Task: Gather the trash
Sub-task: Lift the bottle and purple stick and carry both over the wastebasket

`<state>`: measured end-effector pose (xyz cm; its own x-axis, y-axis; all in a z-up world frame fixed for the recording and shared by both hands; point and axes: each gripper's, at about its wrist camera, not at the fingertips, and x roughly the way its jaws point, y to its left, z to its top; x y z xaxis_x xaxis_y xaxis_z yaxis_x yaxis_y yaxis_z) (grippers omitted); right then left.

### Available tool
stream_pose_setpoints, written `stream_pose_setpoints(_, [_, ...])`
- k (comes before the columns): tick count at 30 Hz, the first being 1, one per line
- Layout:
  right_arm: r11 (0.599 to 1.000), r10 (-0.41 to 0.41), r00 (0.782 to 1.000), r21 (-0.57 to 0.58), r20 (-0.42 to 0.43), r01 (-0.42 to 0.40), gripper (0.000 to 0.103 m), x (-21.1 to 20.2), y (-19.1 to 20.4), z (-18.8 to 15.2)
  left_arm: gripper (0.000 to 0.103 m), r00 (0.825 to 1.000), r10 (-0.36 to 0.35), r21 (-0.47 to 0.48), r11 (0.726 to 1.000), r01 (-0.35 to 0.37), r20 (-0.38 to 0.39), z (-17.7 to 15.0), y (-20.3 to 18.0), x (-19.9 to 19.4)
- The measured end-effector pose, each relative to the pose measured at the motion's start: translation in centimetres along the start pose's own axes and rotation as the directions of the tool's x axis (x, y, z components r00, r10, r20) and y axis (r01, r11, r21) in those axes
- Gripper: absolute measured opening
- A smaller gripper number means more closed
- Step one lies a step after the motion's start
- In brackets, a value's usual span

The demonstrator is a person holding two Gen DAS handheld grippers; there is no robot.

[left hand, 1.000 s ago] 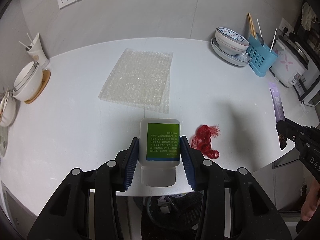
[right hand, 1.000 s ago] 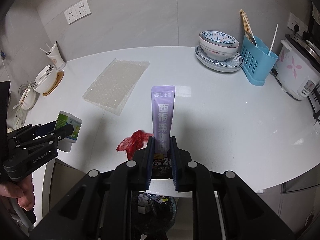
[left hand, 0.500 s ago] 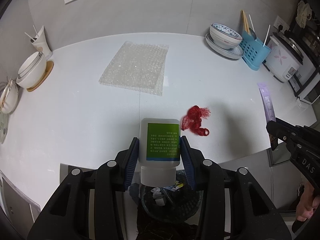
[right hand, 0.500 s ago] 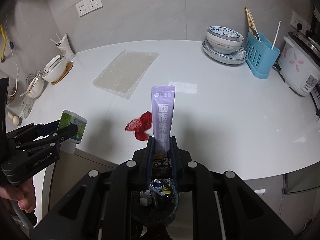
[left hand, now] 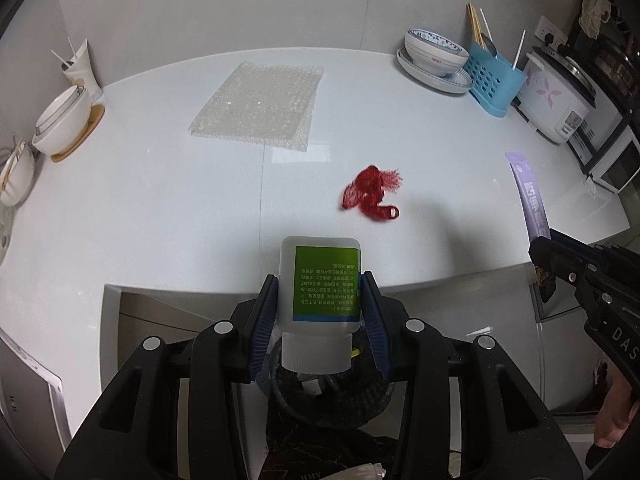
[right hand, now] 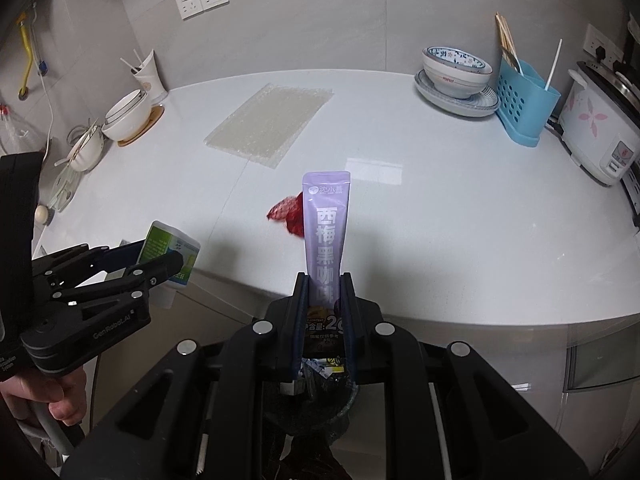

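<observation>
My left gripper (left hand: 320, 288) is shut on a white plastic bottle (left hand: 319, 280) with a green label, cap towards the camera. It hangs past the counter's front edge, above a dark trash bin (left hand: 332, 400) on the floor. My right gripper (right hand: 323, 284) is shut on a purple coffee sachet (right hand: 326, 220), also over the trash bin (right hand: 316, 396). A red mesh net (left hand: 370, 193) lies on the white counter (left hand: 160, 208) and a bubble wrap sheet (left hand: 260, 108) lies farther back. The right gripper (left hand: 540, 250) shows at the left wrist view's right edge.
Bowls on a wooden coaster (left hand: 60, 120) and a cup of straws (left hand: 80, 68) stand at the left. At the back right are stacked dishes (left hand: 434, 62), a blue utensil holder (left hand: 494, 80) and a rice cooker (left hand: 560, 100). A person's hand (right hand: 52, 396) holds the left gripper.
Both grippers have drawn back from the counter with their loads. The counter edge now lies ahead of the fingers and the trash bin has come into view beneath them.
</observation>
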<state>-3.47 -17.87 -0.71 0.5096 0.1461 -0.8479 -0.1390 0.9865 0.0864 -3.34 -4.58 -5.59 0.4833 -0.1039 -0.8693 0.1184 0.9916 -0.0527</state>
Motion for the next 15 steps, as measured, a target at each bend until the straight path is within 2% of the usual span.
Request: stream_pose_setpoints(15, [0.999, 0.02, 0.999, -0.038, -0.041, -0.022, 0.015, 0.6, 1.0, -5.0, 0.041, 0.998, -0.031, -0.016, 0.999, 0.03, -0.052, -6.0, -0.4, 1.7])
